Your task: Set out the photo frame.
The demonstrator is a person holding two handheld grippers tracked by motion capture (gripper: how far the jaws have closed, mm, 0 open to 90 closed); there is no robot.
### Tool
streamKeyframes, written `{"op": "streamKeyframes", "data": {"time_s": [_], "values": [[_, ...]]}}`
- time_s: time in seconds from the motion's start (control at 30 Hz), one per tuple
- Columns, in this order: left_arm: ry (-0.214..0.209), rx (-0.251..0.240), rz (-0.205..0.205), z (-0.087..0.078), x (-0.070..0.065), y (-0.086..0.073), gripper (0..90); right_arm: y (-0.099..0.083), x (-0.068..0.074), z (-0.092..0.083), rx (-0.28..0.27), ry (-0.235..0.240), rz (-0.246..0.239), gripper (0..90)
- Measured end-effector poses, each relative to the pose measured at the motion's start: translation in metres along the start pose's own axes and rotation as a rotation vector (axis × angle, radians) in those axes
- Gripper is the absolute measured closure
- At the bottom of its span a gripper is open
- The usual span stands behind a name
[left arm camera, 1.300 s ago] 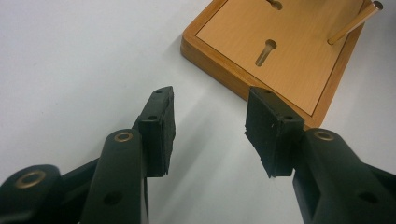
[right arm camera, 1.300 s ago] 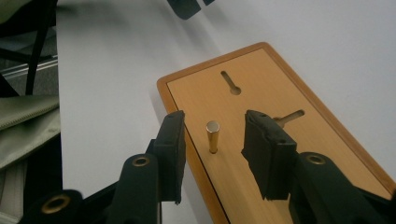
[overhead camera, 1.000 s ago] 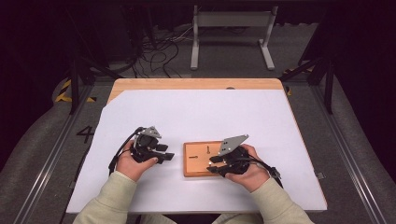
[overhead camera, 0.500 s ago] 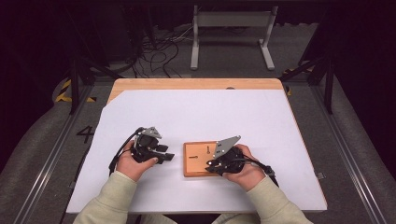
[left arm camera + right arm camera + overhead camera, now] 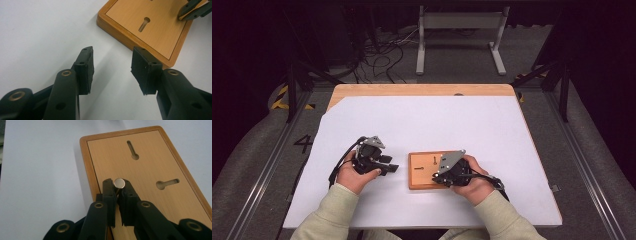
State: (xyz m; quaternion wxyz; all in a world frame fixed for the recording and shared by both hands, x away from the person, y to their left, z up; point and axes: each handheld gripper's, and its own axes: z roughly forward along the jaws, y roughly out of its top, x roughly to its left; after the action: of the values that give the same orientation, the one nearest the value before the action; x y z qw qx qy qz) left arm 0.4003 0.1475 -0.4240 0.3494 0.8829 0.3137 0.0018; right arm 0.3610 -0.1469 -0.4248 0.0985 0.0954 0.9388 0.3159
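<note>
Since the earlier frame, my right tongs [image 5: 117,191] have tipped down onto the wooden board [image 5: 150,202], their grey three-cornered plate leaning lower over it, and their jaws have just been closing. I now see them pinching a small metal pin [image 5: 119,183]: its flat, round, shiny head stands just above the black ribbed pads, and its thin shank runs down between them. My left tongs [image 5: 111,68] sit where they were, spread apart with nothing between the matte black pads, which look square-edged and slightly frayed at the corners, resting over the smooth white table cover [image 5: 37,30].

Just past the right tongs, the board is a flat rectangle of pale, fine-grained wood with a darker, rounded, raised rim. Two keyhole-shaped slots are cut into its face beyond the pin: one slot [image 5: 167,183] off to the right of the jaws, the other slot [image 5: 132,150] farther ahead. From the left tongs, the board's near corner lies just ahead of the right-hand pad.

In the high view, the board [image 5: 419,172] lies between both tongs, the right tongs [image 5: 439,176] over its right part, the left tongs [image 5: 387,165] just beside its left edge.
</note>
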Motion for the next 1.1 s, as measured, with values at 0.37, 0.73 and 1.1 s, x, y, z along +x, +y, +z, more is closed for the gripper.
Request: {"op": "streamKeyframes", "data": {"time_s": [0.37, 0.73, 1.1], "values": [[-0.016, 0.008, 0.009, 0.005, -0.001, 0.003, 50.3, 0.001, 0.017, -0.002, 0.013, -0.104, -0.134, 84.0], [-0.057, -0.027, -0.012, 0.007, -0.004, 0.009, 43.6, -0.002, 0.033, -0.002, 0.009, -0.189, -0.22, 84.2], [-0.08, -0.036, -0.025, 0.015, -0.004, 0.018, 37.0, -0.004, 0.042, -0.002, 0.012, -0.24, -0.26, 84.3]]}}
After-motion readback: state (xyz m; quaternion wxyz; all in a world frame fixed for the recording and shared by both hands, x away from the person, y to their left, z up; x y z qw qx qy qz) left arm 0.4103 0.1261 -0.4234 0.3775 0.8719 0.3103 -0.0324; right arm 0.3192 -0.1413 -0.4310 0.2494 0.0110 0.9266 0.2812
